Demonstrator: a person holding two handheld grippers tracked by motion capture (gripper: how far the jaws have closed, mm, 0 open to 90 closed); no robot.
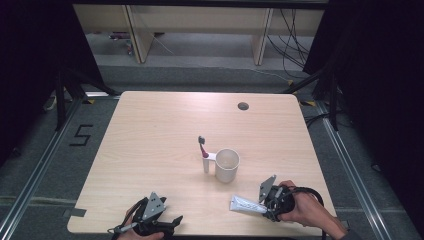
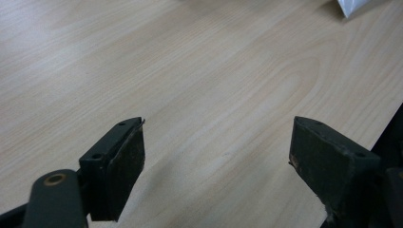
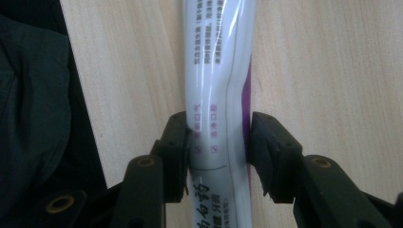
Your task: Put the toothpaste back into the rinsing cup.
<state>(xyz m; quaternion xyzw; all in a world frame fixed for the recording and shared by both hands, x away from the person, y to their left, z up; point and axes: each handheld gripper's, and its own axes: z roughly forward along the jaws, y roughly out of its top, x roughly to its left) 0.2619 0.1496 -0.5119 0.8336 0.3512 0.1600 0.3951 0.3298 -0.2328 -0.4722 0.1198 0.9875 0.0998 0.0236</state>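
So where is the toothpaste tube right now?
In the high view the toothpaste tube lies near the table's front right edge, just in front of the white cup, with the right gripper closed on it, its jaws pressing both sides.

Cup [image 1: 227, 165] mid-table [image 1: 150, 135], toothbrush [image 1: 203, 153] touching its left, toothpaste tube [image 1: 246, 205] nearer front edge, right

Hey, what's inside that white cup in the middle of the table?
From the high view, the white cup looks empty: only its pale inner wall shows. Its near wall hides the bottom. The toothbrush stands just outside, against the cup's left side.
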